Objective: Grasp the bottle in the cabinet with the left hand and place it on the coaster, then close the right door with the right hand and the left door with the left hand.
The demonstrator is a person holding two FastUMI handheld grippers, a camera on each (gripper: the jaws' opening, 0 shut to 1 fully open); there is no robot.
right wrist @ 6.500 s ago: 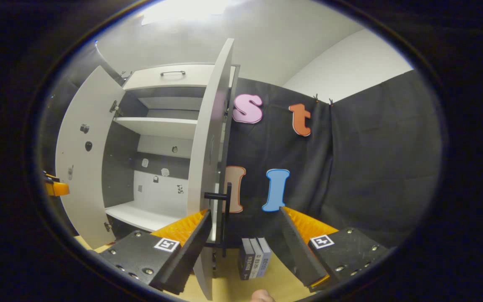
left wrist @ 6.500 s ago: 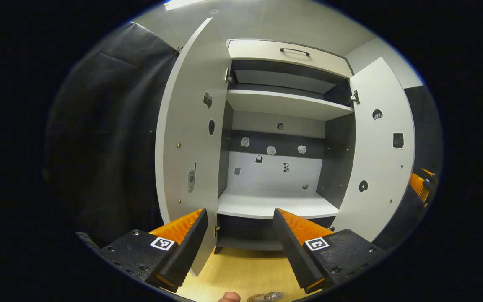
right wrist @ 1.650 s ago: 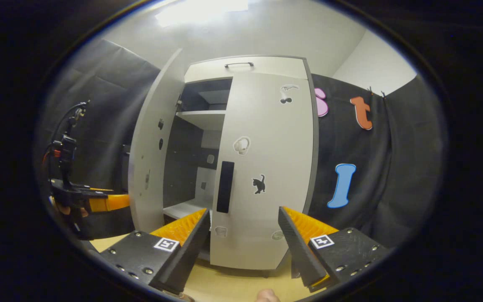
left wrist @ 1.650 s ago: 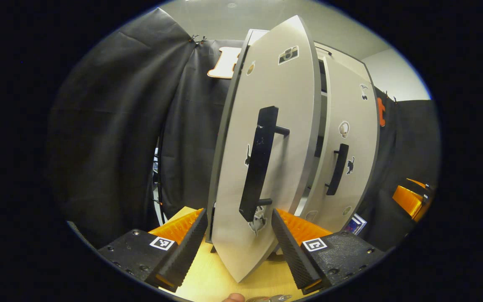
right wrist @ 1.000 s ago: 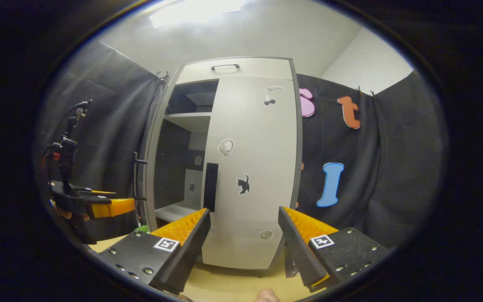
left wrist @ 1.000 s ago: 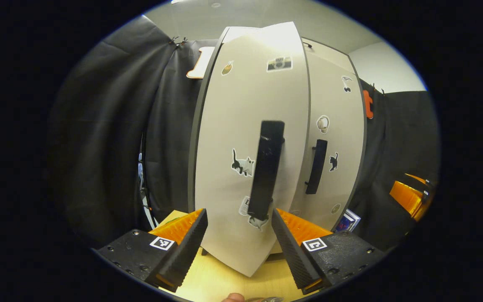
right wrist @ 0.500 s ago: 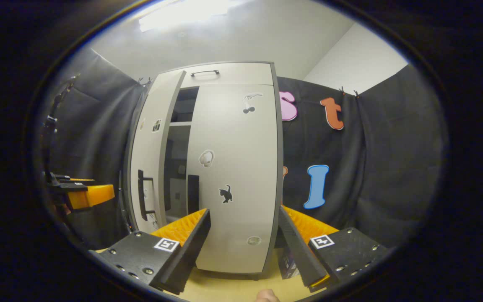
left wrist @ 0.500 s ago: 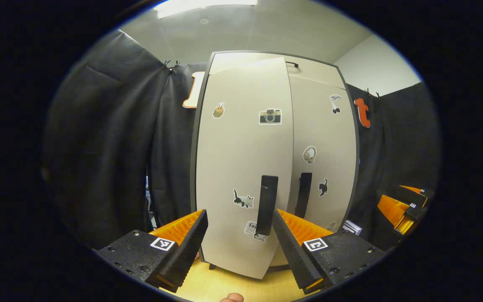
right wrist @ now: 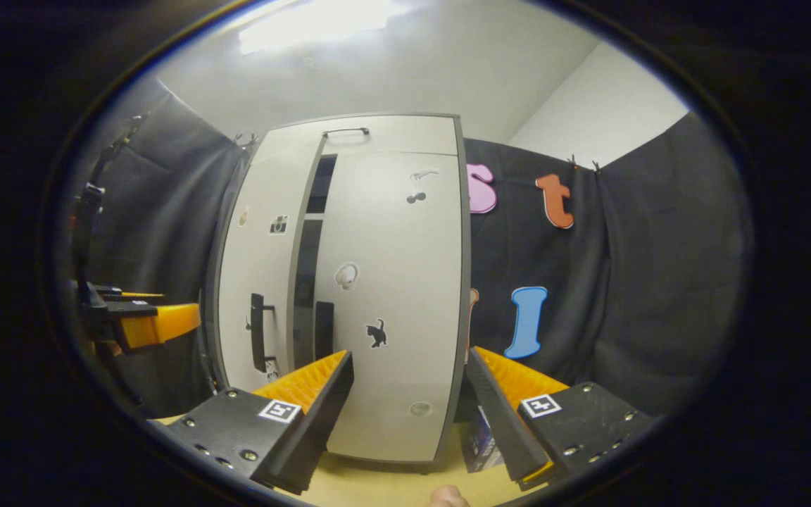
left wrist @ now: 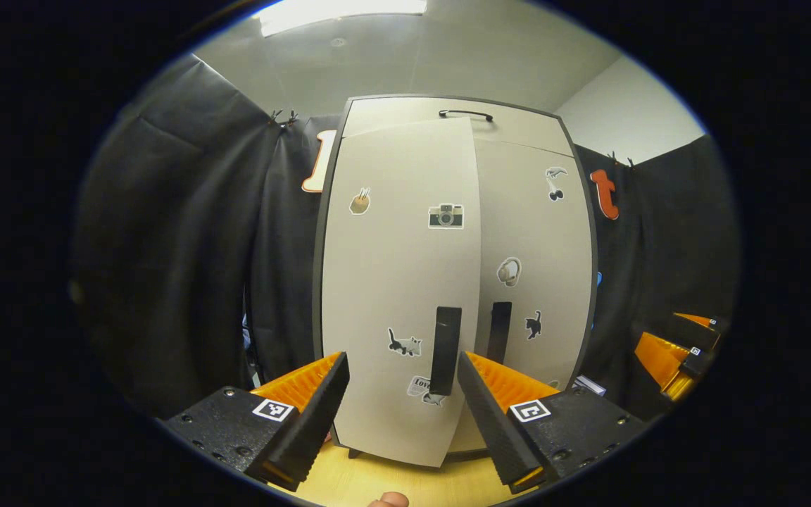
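In the left gripper view we see the left gripper (left wrist: pixel 400 380) wide open and holding nothing, before the cabinet (left wrist: pixel 458 282). Its left door (left wrist: pixel 398 282) looks almost closed. In the right gripper view a dark gap shows between the left door and the closed right door (right wrist: pixel 391 296); the right gripper (right wrist: pixel 409 384) is also wide open, empty. We cannot tell where the bottle is. Sticker writing is too small to read.

Left gripper (left wrist: pixel 400 401): black textured finger mounts with round screws; each carries a small square black-and-white marker; right gripper (right wrist: pixel 409 405) shows matching mounts, screws and markers.
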